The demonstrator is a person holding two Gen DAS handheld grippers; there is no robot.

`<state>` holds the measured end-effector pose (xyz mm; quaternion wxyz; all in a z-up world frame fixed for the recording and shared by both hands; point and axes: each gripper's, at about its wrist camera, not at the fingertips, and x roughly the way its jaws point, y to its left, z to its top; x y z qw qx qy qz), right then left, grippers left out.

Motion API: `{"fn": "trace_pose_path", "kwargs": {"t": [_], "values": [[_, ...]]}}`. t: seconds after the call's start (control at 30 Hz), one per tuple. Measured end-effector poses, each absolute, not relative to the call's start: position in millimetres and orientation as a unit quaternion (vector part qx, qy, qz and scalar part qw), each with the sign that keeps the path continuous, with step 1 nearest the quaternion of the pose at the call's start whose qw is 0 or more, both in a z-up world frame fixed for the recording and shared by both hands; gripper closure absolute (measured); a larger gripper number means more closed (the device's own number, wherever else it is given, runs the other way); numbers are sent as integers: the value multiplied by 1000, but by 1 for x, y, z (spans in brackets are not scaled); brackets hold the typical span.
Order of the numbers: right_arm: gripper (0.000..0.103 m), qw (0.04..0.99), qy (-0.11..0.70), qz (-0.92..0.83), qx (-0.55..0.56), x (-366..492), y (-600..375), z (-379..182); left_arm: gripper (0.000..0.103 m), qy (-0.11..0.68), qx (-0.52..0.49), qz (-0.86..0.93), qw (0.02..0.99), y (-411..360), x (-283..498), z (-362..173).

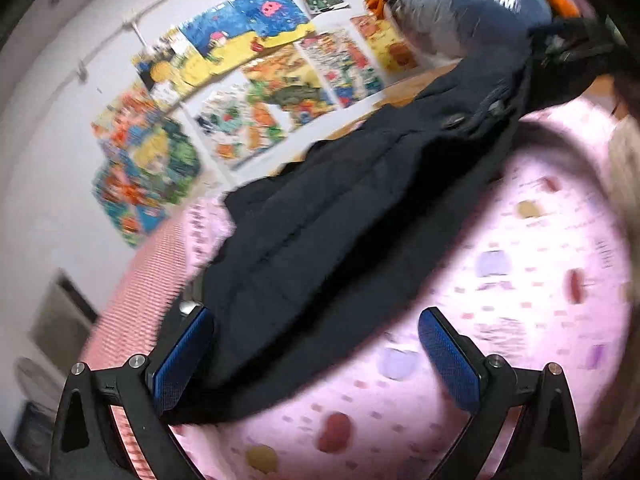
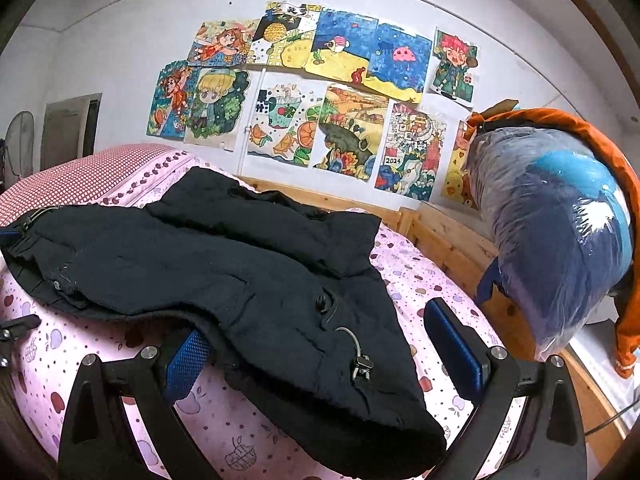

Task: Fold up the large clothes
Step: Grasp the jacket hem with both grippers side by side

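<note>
A large dark navy padded jacket point(image 2: 224, 272) lies spread on a pink patterned bed sheet point(image 2: 404, 276). In the left wrist view the jacket point(image 1: 344, 224) runs from the lower left to the upper right. My left gripper point(image 1: 316, 340) is open, its blue pads either side of the jacket's near edge, and holds nothing. My right gripper point(image 2: 320, 344) is open over the jacket's near end, where a toggle cord point(image 2: 360, 364) lies. The left pad is partly hidden by the cloth. The other gripper point(image 2: 16, 332) shows at the far left edge.
A wooden bed frame point(image 2: 444, 236) borders the bed on the far side. A plastic-wrapped blue bundle point(image 2: 556, 248) with orange cloth point(image 2: 600, 148) stands at the right. Colourful drawings point(image 2: 328, 92) cover the white wall. A red checked pillow point(image 2: 92, 168) lies at the bed's left end.
</note>
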<state>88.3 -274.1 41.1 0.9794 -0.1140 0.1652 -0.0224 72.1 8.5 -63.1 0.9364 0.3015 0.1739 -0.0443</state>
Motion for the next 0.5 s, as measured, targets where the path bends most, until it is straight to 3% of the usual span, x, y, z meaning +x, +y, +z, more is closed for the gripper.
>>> {"fn": "trace_pose_path", "kwargs": {"t": [0.27,0.33,0.47,0.5], "values": [[6,979,147,-53,-133,84,-268,39,0,144,302,50,941,25,92,-40],[12,979,142,-56,-138,82,-263,39,1,136,292,46,946,29,92,-30],[24,978,133,-56,-148,75,-255,39,19,108,321,41,940,20,87,-26],[31,979,132,-51,-149,74,-254,38,28,103,331,39,937,17,87,-26]]}}
